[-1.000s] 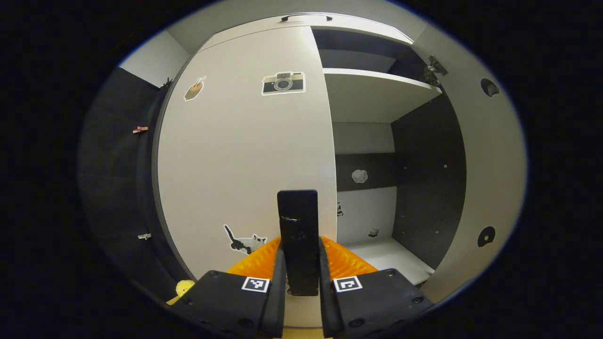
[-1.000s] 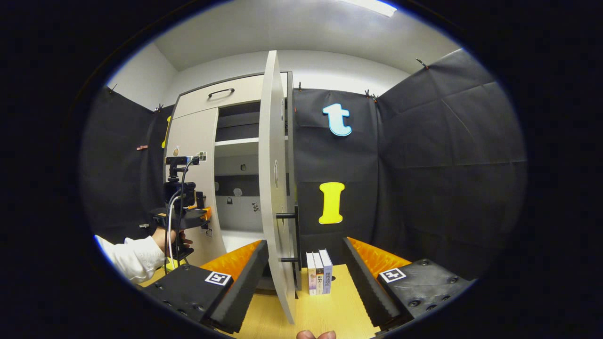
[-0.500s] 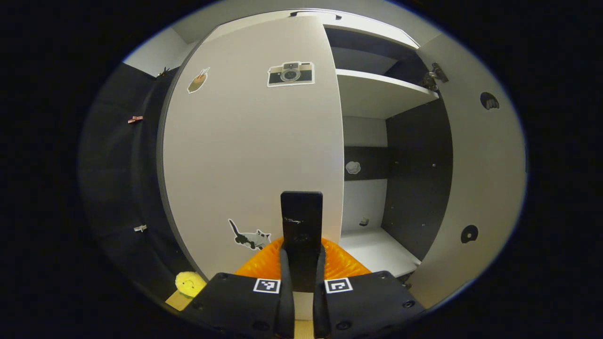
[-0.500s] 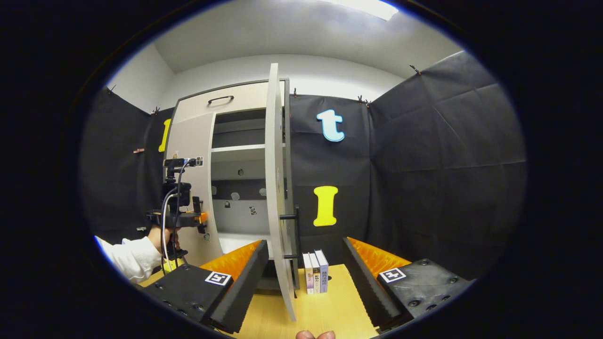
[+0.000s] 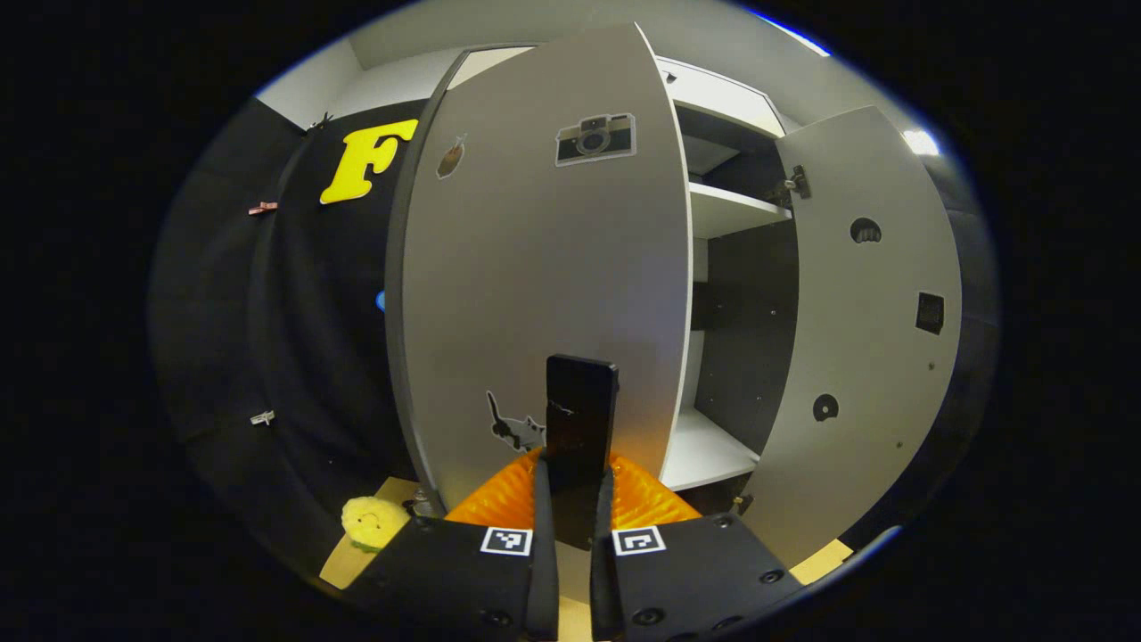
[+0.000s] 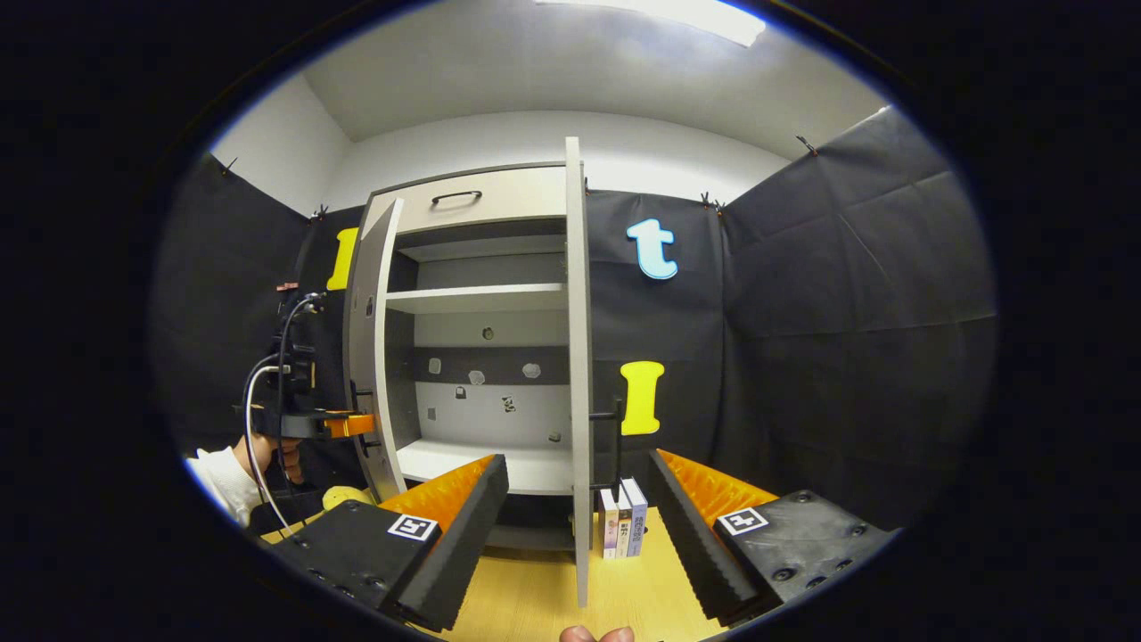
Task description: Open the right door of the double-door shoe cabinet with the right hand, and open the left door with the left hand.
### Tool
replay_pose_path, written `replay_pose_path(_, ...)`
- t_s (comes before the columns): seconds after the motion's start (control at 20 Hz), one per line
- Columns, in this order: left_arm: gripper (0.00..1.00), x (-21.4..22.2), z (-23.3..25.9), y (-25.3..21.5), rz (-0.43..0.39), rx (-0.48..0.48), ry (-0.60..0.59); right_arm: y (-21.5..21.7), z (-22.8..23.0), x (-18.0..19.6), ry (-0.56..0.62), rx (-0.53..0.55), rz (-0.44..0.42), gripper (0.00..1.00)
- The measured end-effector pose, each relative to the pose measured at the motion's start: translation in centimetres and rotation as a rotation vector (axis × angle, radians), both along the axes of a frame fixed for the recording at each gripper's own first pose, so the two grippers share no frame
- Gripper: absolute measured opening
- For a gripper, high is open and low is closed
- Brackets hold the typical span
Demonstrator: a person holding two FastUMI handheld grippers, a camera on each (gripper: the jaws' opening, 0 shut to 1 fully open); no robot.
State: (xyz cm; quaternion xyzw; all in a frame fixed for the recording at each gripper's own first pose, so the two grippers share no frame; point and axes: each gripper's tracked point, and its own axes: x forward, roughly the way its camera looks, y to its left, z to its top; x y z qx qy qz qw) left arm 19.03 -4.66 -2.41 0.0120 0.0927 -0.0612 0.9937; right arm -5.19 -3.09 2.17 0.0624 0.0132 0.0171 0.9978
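Observation:
The shoe cabinet [image 6: 481, 192] stands with both doors swung out. In the left gripper view, my left gripper [image 5: 575, 477] is shut on the black handle [image 5: 581, 401] of the left door [image 5: 535, 267], which carries camera and cat stickers. The right door [image 5: 874, 303] hangs open to the right of it. In the right gripper view, my right gripper [image 6: 579, 535] is open, fingers wide apart. The right door [image 6: 579, 357] shows edge-on between them without touching, its handle [image 6: 615, 437] on the right face. Farther left, a hand in a white sleeve holds the left gripper [image 6: 307, 421] at the left door [image 6: 365, 357].
Three books [image 6: 622, 526] stand on the wooden table [image 6: 535, 597] just right of the right door. A yellow plush [image 5: 370, 522] lies by the left door's foot. Inside the cabinet are a white shelf [image 6: 477, 299] and a white floor [image 6: 481, 464]. Black cloth walls surround the booth.
The left door has swung far outward with my left gripper on its handle. The right door now stands edge-on, and the cabinet's inside shows fully. The right gripper stays open.

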Motion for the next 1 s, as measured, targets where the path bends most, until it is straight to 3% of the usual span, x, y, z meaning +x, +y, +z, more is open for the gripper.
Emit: replay_pose_path(1.0, 0.17, -1.4, 0.4, 2.2, 0.005, -0.017, -0.016, 6.8, -1.2, -2.6, 0.042, -0.019, 0.096, 0.98)
